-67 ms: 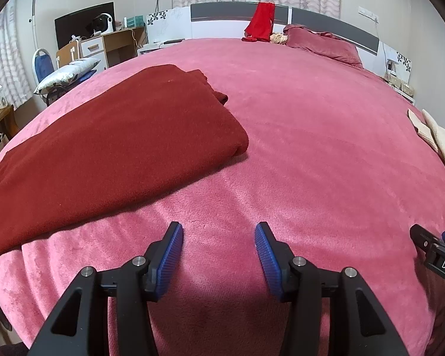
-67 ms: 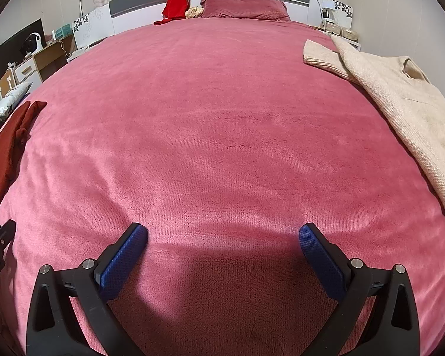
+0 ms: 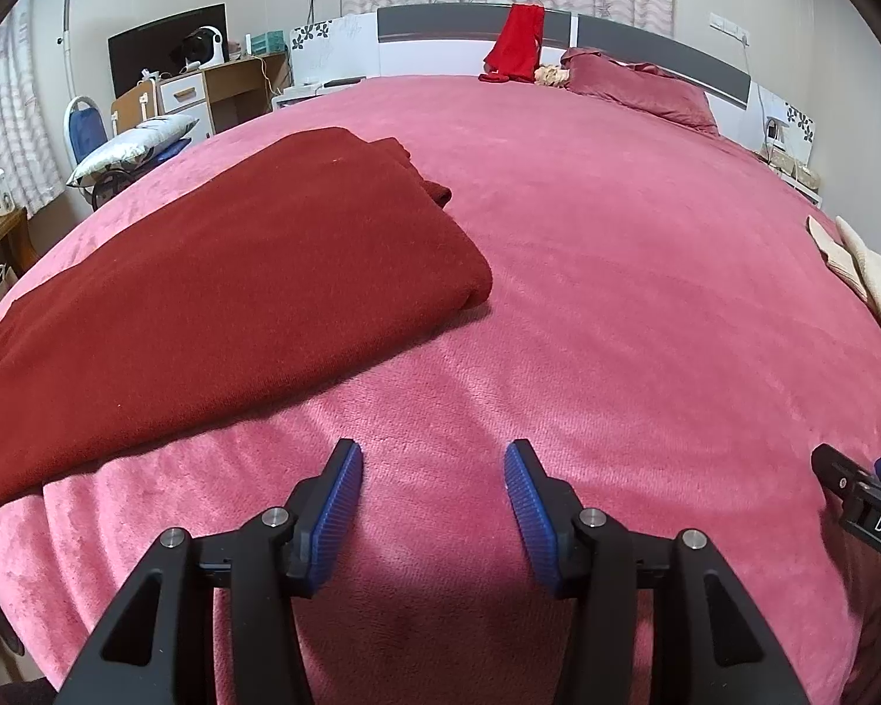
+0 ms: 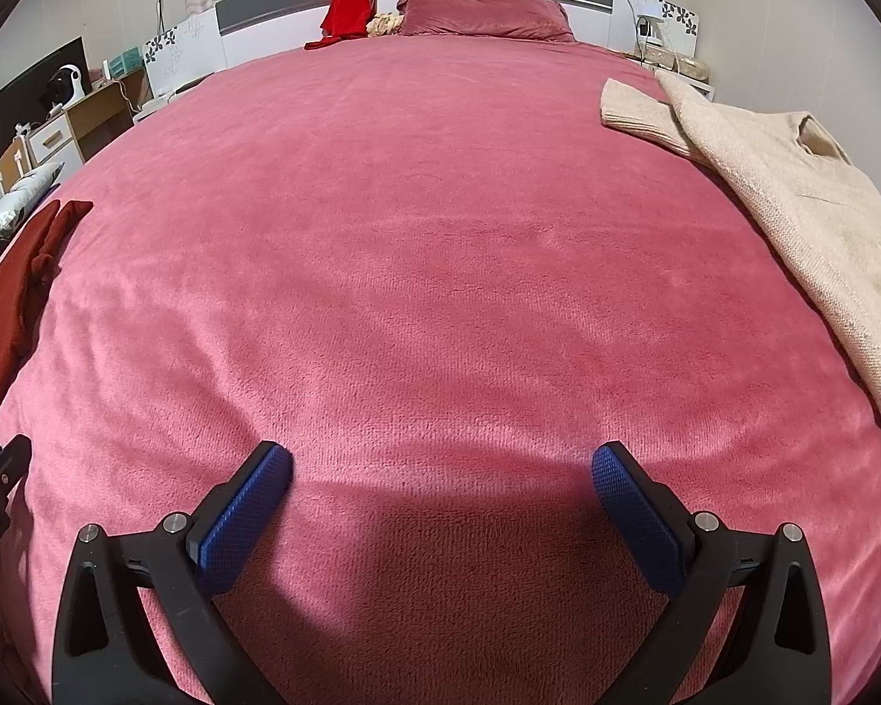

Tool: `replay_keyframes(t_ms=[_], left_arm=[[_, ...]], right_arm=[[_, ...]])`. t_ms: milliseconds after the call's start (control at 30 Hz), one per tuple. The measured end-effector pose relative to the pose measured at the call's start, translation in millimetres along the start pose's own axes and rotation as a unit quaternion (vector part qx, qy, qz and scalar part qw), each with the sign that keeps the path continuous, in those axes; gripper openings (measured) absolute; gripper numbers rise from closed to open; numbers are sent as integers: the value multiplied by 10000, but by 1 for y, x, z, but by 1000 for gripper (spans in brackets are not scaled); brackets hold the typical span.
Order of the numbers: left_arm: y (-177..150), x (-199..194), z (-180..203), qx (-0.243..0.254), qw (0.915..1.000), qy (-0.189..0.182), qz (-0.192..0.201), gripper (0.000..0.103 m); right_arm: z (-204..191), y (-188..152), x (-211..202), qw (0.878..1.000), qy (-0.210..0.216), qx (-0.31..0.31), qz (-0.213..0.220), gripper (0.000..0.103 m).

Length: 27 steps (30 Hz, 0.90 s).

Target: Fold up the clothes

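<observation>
Two garments lie on the pink bed (image 4: pixel 440 235): a folded dark red garment (image 3: pixel 223 288) at left, a beige sweater (image 4: pixel 793 223) spread unfolded at right. Left gripper (image 3: pixel 433 487) and right gripper (image 4: pixel 440 487) hover spread and empty.

A folded garment (image 3: pixel 205 270) lies on the left side of the bed (image 4: pixel 417 247); a sweater (image 4: pixel 793 223) lies spread along its right edge, well apart; the middle between them is bare blanket; a pillow (image 4: pixel 481 14) rests at the headboard (image 3: pixel 663 53), a cloth (image 4: pixel 349 0) draped over it just left; a desk (image 3: pixel 223 88) stands beyond the bed's left side.
</observation>
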<state>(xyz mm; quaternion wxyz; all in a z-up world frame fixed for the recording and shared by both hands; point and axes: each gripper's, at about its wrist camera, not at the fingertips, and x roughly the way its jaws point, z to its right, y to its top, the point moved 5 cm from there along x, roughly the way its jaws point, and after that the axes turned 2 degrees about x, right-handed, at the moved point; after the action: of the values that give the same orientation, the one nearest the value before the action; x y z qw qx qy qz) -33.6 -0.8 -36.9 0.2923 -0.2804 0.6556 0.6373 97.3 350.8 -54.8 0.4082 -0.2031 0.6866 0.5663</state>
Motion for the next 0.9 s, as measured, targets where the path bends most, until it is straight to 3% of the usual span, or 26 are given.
replay_keyframes(t_ms=[900], left_arm=[[5, 3, -5, -105, 9998, -61, -126, 52]], right_arm=[[1, -1, -3, 10000, -44, -33, -2, 103]])
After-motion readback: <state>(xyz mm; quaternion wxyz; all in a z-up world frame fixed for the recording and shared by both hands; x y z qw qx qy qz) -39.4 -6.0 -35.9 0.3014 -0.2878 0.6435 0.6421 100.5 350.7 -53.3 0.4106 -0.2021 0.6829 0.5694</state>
